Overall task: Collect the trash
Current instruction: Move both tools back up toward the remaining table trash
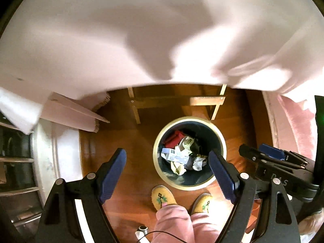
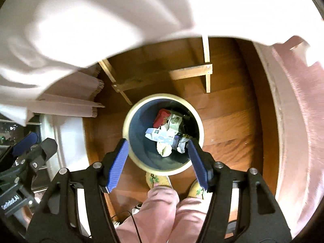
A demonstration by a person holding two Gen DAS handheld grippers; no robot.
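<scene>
A white cloth-covered table point(image 1: 141, 30) fills the far part of both views, its edge overhanging a wooden floor point(image 1: 131, 141) and light wooden trestle legs point(image 1: 206, 101). A folded pale cloth point(image 1: 77, 111) lies at the far left, a pink fuzzy cushion point(image 2: 299, 111) at the right. Nearest are the person's pink trousers point(image 2: 162, 206) and yellow embroidered slippers point(image 1: 162, 198).

The bin point(image 1: 156, 162), round, dark inside with a cream rim, stands on the floor just beyond the slippers. In it lies crumpled trash point(image 1: 182, 156): white and blue printed paper, a red packet, a yellowish wad.

The left gripper point(image 1: 168, 174) and the right gripper point(image 2: 160, 160) both hang above the bin with blue pads spread apart, holding nothing.
</scene>
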